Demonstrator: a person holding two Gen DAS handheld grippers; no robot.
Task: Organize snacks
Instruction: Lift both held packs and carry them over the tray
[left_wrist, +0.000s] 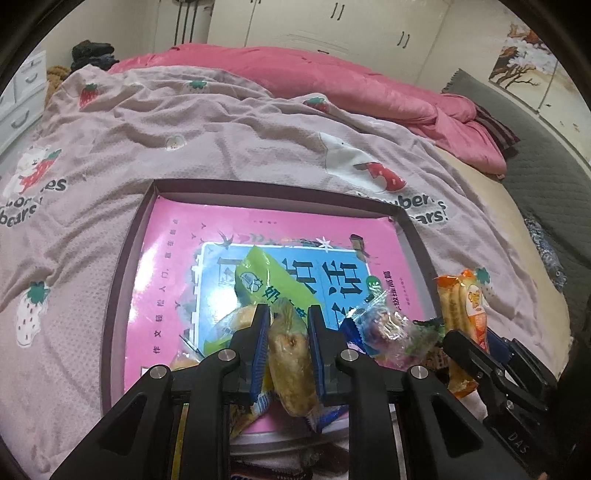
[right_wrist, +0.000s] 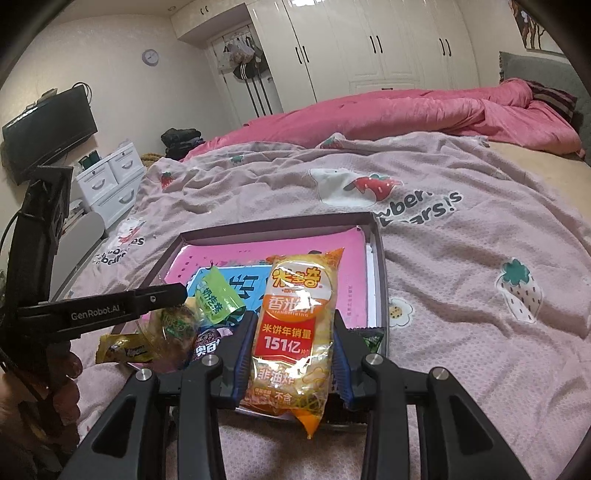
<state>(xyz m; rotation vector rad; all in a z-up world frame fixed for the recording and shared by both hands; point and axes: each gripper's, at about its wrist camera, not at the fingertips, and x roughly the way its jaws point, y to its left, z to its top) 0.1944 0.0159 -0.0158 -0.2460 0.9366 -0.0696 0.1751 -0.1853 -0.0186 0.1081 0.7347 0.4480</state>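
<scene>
In the left wrist view my left gripper (left_wrist: 289, 314) is shut on a green-topped pastry pack (left_wrist: 288, 347), which hangs over the near part of a shallow brown box (left_wrist: 122, 266). A pink book (left_wrist: 177, 236) lines that box. My right gripper (right_wrist: 294, 321) is shut on an orange rice-cracker pack (right_wrist: 295, 332), held upright above the box's (right_wrist: 382, 266) near edge. The right wrist view shows the left gripper (right_wrist: 181, 291) side-on at the left, with the green pack (right_wrist: 218, 295) at its tip. The cracker pack (left_wrist: 465, 302) and right gripper (left_wrist: 476, 347) show at the right.
Loose snacks lie at the box's near end: clear-wrapped sweets (left_wrist: 384, 325), a yellow candy bag (right_wrist: 125, 347), a purple pack (right_wrist: 208, 341). The box sits on a pink strawberry blanket (left_wrist: 184, 140) on a bed. A pink quilt (right_wrist: 406, 114) lies behind, white drawers (right_wrist: 110, 177) at the left.
</scene>
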